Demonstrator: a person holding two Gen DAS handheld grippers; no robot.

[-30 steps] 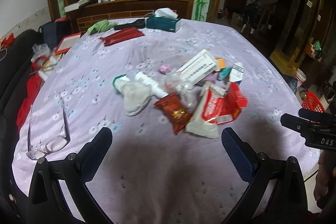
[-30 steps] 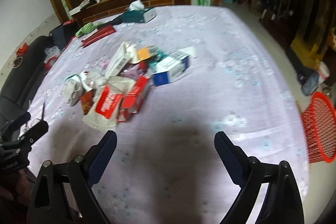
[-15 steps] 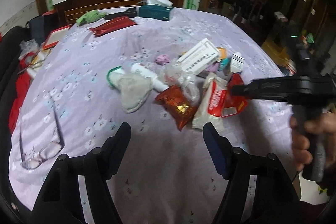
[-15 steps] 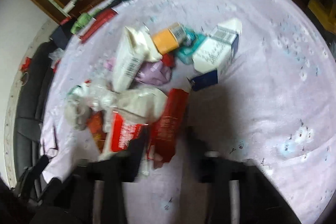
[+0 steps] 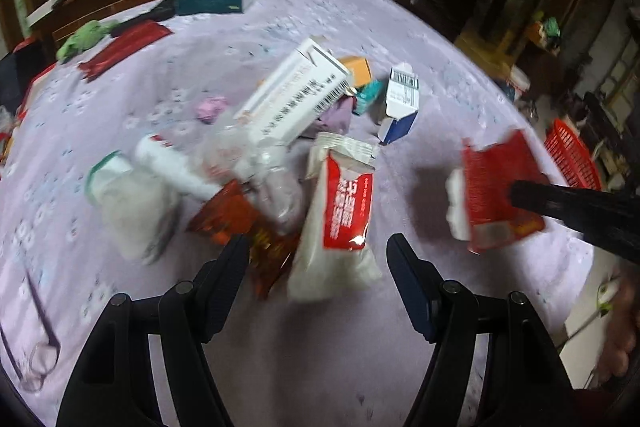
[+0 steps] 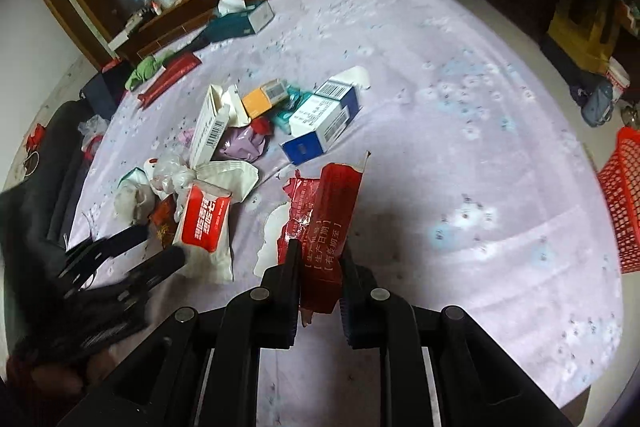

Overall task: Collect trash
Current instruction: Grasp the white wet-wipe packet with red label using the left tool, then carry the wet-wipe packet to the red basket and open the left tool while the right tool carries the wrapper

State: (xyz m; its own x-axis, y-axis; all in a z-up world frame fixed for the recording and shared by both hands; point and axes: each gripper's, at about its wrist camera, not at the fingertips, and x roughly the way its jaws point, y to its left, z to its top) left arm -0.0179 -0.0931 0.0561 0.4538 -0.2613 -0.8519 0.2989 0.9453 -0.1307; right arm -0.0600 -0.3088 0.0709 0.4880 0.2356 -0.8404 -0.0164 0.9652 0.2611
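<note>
A heap of trash lies on the purple flowered tablecloth (image 6: 480, 99): a long white box (image 5: 296, 99), a blue-and-white box (image 6: 324, 119), an orange box (image 6: 262, 99), a dark red snack bag (image 5: 240, 223) and a white-and-red tissue pack (image 5: 340, 219). My right gripper (image 6: 320, 259) is shut on a torn red wrapper (image 6: 328, 211), held just right of the heap; the left wrist view shows that wrapper (image 5: 496, 195) off the cloth. My left gripper (image 5: 318, 267) stands open, its fingers on either side of the tissue pack's near end.
A red mesh basket (image 6: 624, 203) stands on the floor past the table's right edge. Glasses (image 5: 36, 347) lie at the near left. A teal tissue box (image 6: 240, 21), a flat red packet (image 6: 168, 79) and a green cloth (image 6: 146, 69) sit at the far side.
My right gripper has shut on the red wrapper and pulled it right, away from the heap. My left gripper has moved forward up to the tissue pack, with its fingers closer together.
</note>
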